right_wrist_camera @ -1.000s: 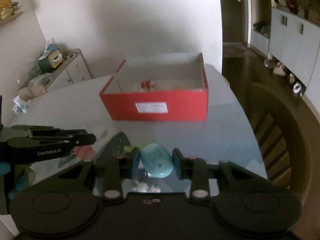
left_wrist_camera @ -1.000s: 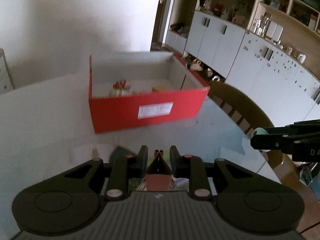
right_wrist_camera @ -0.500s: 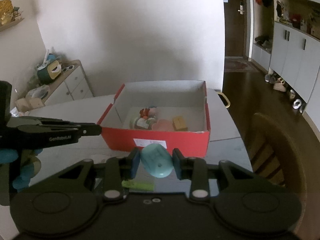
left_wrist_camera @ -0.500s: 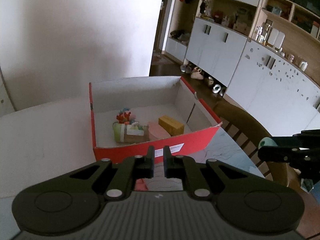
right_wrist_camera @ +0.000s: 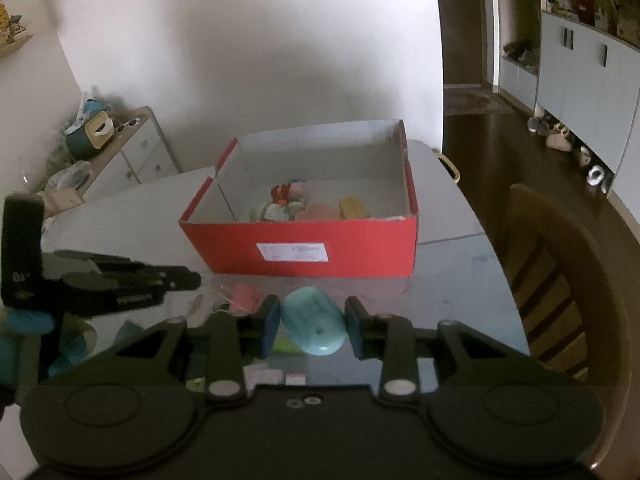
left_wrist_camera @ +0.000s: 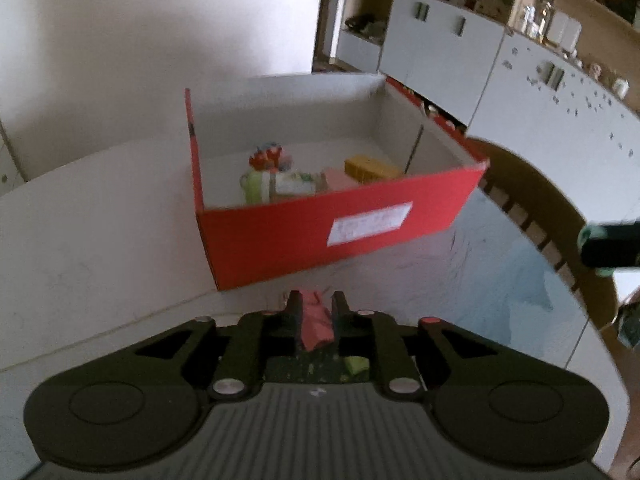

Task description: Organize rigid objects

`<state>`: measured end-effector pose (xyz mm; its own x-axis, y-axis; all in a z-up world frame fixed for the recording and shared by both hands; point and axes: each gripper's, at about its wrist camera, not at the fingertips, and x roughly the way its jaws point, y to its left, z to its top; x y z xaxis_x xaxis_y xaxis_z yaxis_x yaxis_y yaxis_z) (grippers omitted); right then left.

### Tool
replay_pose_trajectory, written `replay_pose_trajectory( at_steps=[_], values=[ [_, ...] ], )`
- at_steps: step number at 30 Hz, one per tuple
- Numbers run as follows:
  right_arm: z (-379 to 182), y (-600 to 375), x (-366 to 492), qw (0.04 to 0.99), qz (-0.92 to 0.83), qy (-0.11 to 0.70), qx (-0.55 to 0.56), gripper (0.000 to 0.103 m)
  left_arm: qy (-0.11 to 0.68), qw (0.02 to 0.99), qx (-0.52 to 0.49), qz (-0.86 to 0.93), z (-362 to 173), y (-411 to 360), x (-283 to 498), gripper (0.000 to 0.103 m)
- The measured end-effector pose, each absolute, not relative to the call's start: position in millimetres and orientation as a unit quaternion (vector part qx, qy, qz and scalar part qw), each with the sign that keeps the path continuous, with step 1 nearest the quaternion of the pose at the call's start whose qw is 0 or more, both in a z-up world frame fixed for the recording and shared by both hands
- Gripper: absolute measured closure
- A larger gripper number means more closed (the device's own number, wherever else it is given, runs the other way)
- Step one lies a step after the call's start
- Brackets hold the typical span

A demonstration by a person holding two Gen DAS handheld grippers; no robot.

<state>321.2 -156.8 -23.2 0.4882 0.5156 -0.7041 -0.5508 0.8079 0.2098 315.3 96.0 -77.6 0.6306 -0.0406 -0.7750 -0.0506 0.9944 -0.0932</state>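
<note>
A red box (left_wrist_camera: pixel 320 236) (right_wrist_camera: pixel 360 248) stands open on the table, with a yellow block (left_wrist_camera: pixel 370 168), a pink piece and a green-white toy (left_wrist_camera: pixel 260 186) inside. My left gripper (left_wrist_camera: pixel 316 300) (right_wrist_camera: pixel 192 280) hovers low before the box. Its jaws stand a narrow gap apart and are opening. A small pink thing (left_wrist_camera: pixel 316 320) shows in that gap. In the right wrist view the pink thing (right_wrist_camera: pixel 244 296) lies on the table just past the left tips, apart from them. My right gripper (right_wrist_camera: pixel 312 320) (left_wrist_camera: pixel 608 246) is shut on a teal rounded object (right_wrist_camera: pixel 316 332).
A wooden chair (right_wrist_camera: pixel 560 280) (left_wrist_camera: pixel 540 200) stands against the table's right edge. A green piece (left_wrist_camera: pixel 356 364) (right_wrist_camera: pixel 286 346) and small white bits (right_wrist_camera: pixel 264 376) lie on the glass near me. A low sideboard (right_wrist_camera: pixel 132 148) stands at the far left.
The left gripper rose with its jaws closing to shut, then sank back toward the table, and its gap has widened slightly around the pink thing. The right gripper drifted a little, still holding the teal object.
</note>
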Motion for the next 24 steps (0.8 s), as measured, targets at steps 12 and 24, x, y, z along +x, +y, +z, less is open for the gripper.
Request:
replay_pose_trajectory(
  at_steps=[12,24],
  values=[
    [-39.7,-163.5,314.2,0.859,0.289,0.423,-0.016,0.069,0.419,0.907,-0.037,0.002,-119.4,86.4,312.3,0.029],
    [-51.0,-168.9,316.9,0.86,0.265,0.436,-0.01,0.069,0.433,0.898,-0.028,0.072,-150.1,70.5,342.3,0.04]
  ],
)
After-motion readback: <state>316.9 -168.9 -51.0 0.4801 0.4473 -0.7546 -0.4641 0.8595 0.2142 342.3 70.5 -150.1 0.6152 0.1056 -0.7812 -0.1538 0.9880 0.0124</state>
